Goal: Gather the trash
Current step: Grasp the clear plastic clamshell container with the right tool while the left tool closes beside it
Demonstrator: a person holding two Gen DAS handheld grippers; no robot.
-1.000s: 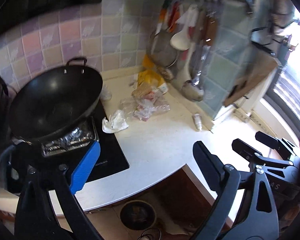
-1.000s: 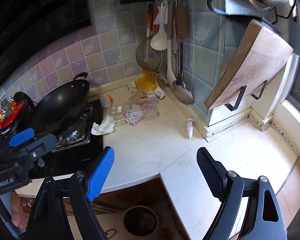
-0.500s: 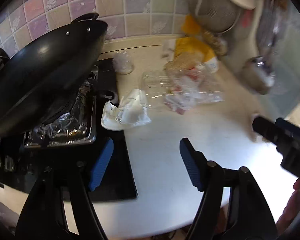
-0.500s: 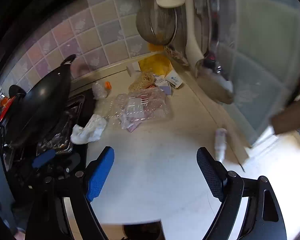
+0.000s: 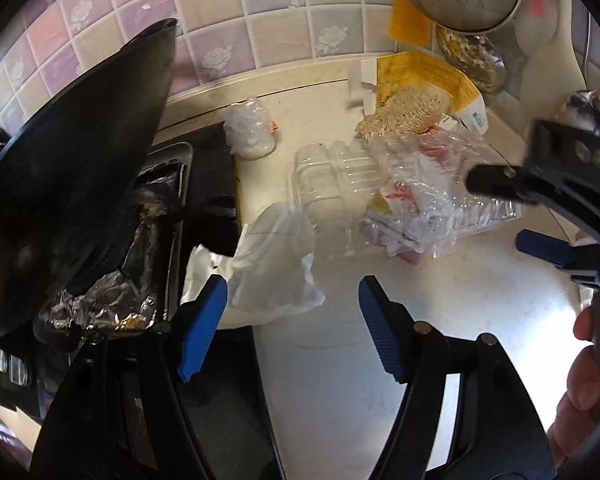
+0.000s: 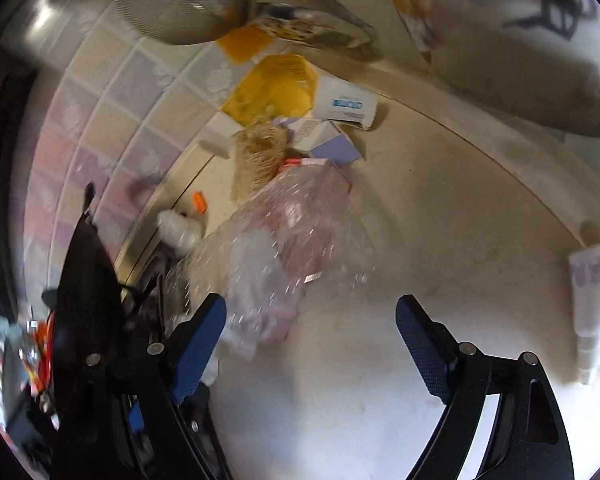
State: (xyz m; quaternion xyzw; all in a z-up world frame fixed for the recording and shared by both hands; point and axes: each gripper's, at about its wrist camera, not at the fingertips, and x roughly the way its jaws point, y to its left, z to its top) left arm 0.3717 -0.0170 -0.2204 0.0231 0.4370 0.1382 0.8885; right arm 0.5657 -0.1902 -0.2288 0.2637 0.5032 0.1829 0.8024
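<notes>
Here crinkly clear plastic wrap [image 5: 420,188] lies beside limp white bag [image 5: 272,276].

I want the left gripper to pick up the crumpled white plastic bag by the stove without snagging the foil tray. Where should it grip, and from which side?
Grip the raised, bunched fold at the middle of the white plastic bag, coming down from above on the counter side. Its left edge lies over the black stove top near the foil tray. The left gripper is open, roughly astride the bag.
</notes>
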